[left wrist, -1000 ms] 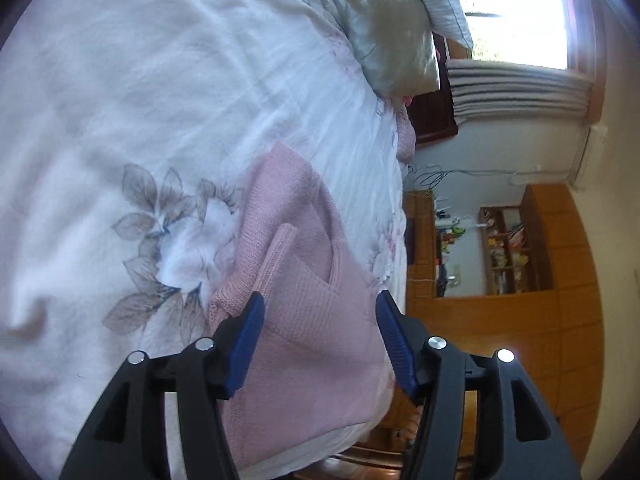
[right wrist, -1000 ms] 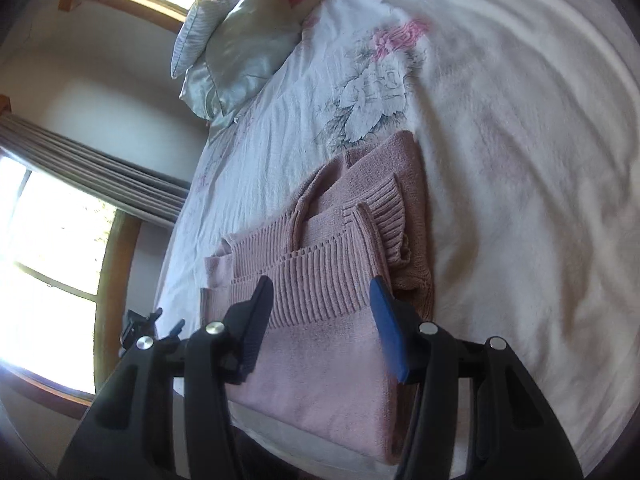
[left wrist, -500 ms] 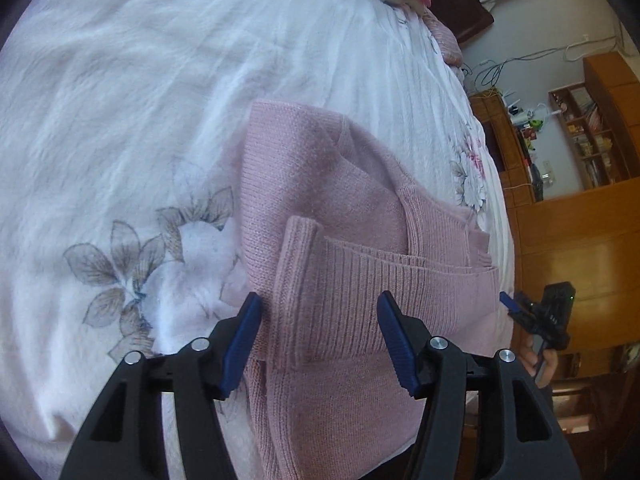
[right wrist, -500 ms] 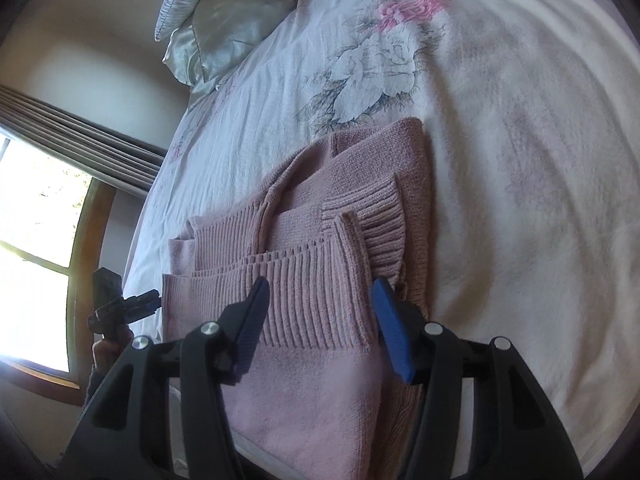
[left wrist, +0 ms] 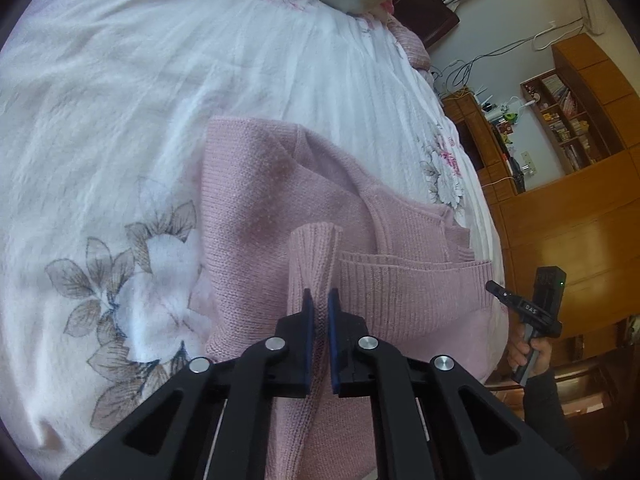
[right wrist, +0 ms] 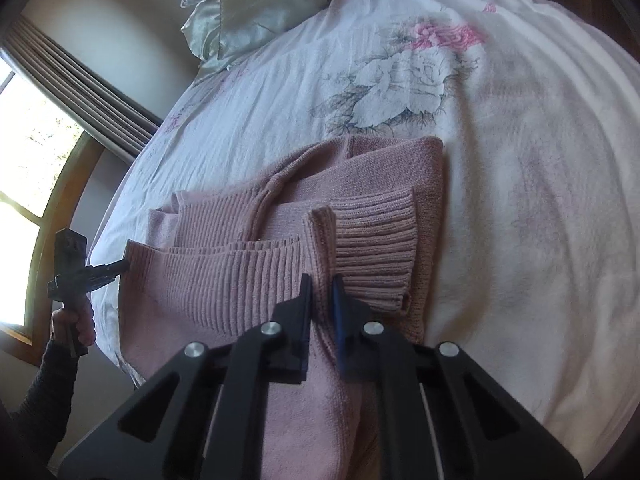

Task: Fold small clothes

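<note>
1. Pink ribbed knit is what both my tools have hold of: the small pink knitted sweater point(left wrist: 256, 200) lies flat on the white floral bedspread point(left wrist: 100, 120), near the bed's edge closest to me, well apart from the pale satin pillow point(right wrist: 256, 12) at the head of the bed.
2. Judging from how it lies, the early part is done: both sleeves are already turned in across the sweater's body, their ribbed cuffs meeting near the middle, so it makes a rough rectangle.
3. My left gripper point(left wrist: 319, 304) is clenched on a pinched-up ridge of the ribbed band at the sweater's near-left corner; the blue pads have knit between them.
4. My right gripper point(right wrist: 321, 290) is likewise clamped on a raised ridge of ribbing at the sweater's near-right corner, just beside the folded-in cuff point(right wrist: 372, 240).
5. What I judge is left: carrying this near end over toward the sweater's neckline, the end toward the pillow, to halve it, then smoothing it. That fold is not yet made; the far half lies uncovered.
6. The risk I see is the loose cuffs sliding out as the end lifts, so both corners should rise evenly.
</note>
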`<state>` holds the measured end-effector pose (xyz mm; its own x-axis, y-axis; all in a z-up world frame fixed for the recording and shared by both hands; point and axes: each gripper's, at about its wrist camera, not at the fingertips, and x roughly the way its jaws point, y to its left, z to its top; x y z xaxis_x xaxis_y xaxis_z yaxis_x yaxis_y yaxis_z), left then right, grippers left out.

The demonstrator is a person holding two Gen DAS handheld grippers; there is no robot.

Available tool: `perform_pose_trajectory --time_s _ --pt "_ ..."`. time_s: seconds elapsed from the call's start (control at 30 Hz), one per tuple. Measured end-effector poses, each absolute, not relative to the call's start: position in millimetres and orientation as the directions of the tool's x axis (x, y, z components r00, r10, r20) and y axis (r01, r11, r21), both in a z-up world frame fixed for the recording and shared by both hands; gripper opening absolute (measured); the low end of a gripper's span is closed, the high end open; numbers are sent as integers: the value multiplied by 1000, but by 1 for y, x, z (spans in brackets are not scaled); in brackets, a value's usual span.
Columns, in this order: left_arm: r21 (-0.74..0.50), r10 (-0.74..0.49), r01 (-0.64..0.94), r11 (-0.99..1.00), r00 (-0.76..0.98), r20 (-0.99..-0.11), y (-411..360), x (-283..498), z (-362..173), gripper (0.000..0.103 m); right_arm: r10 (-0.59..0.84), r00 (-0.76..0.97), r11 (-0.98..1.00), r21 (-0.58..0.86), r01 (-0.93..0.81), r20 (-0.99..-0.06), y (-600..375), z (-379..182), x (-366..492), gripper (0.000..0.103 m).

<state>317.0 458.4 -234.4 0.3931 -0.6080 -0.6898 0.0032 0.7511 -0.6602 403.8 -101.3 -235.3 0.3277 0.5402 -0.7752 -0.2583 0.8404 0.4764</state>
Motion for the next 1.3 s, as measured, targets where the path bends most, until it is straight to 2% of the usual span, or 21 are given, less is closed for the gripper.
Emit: perform_pose_trajectory --time_s 0.27,0.47,0.9,1.3 --pt "-691 -625 62 720 492 -606 475 309 -175 5 565 423 825 481 -296 -708 -109 -172 395 8" --pt "-702 -614 44 711 524 -590 484 344 -163 5 550 468 833 491 -254 -692 -107 -155 423 8" --pt "-686 -593 -24 727 481 -645 491 432 -187 5 486 468 867 477 -147 -738 -102 -183 498 8" --pt "-635 -540 -185 750 384 -749 501 462 -273 7 400 397 910 411 -62 -826 -102 -258 539 9"
